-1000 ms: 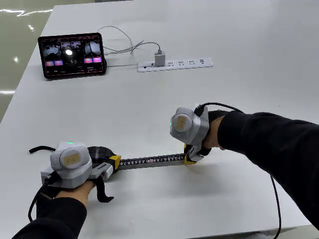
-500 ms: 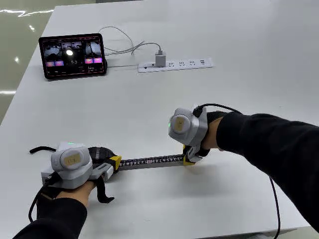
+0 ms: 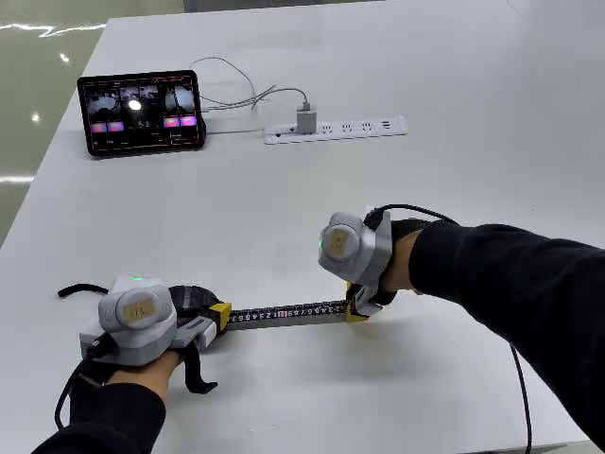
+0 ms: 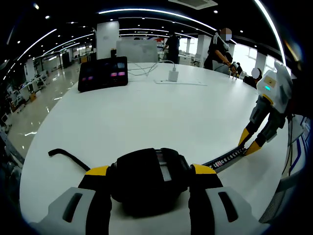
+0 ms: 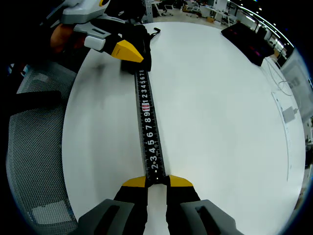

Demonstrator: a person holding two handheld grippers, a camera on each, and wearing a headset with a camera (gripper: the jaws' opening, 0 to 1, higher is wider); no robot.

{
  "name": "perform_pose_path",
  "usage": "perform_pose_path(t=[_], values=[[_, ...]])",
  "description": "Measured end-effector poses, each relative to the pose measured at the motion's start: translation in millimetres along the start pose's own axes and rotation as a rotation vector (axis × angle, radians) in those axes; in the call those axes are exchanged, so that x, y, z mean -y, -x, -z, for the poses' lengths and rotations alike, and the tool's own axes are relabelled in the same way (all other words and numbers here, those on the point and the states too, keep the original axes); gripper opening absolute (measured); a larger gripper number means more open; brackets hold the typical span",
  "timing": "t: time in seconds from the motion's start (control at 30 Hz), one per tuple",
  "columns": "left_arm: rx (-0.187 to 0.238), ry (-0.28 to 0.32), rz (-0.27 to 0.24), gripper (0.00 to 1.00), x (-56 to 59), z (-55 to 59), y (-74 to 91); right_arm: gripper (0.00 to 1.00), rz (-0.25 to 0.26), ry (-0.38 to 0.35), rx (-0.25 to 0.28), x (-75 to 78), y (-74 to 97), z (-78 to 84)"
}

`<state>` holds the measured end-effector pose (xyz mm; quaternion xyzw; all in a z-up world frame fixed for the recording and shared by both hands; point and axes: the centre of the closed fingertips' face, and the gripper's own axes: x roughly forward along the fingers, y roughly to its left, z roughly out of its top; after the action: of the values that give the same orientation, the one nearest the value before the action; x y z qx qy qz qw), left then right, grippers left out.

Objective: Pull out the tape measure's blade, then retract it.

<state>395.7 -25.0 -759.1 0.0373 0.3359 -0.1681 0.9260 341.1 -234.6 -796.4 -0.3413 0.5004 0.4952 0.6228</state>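
The black tape measure case (image 4: 149, 177) sits between the yellow-tipped jaws of my left gripper (image 3: 210, 317), which is shut on it at the table's near left. Its black blade with white numbers (image 3: 284, 312) (image 5: 148, 134) lies flat on the table, running right from the case (image 3: 194, 295). My right gripper (image 3: 355, 310) (image 5: 157, 182) is shut on the blade's end, with the jaws pressed together over the tip. In the left gripper view, the right gripper (image 4: 250, 145) holds the blade (image 4: 225, 158) at the far right.
A tablet (image 3: 142, 111) with a lit screen stands at the far left of the white table (image 3: 454, 123). A white power strip (image 3: 336, 128) with a plugged charger (image 3: 306, 120) and cables lies beside it. The case's black strap (image 3: 80, 289) trails left. The table's near edge is close.
The right gripper has moved slightly left toward the case with the blade's end in it, so the exposed blade is a little shorter. The head camera has shifted a bit.
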Motion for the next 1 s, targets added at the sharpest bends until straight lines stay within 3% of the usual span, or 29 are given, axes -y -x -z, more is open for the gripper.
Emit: perform_pose_path(t=[1.0], values=[[-0.003, 0.001, 0.001, 0.59, -0.4, -0.3, -0.7, 0.09, -0.001, 0.001, 0.001, 0.0, -1.6, -7.2]])
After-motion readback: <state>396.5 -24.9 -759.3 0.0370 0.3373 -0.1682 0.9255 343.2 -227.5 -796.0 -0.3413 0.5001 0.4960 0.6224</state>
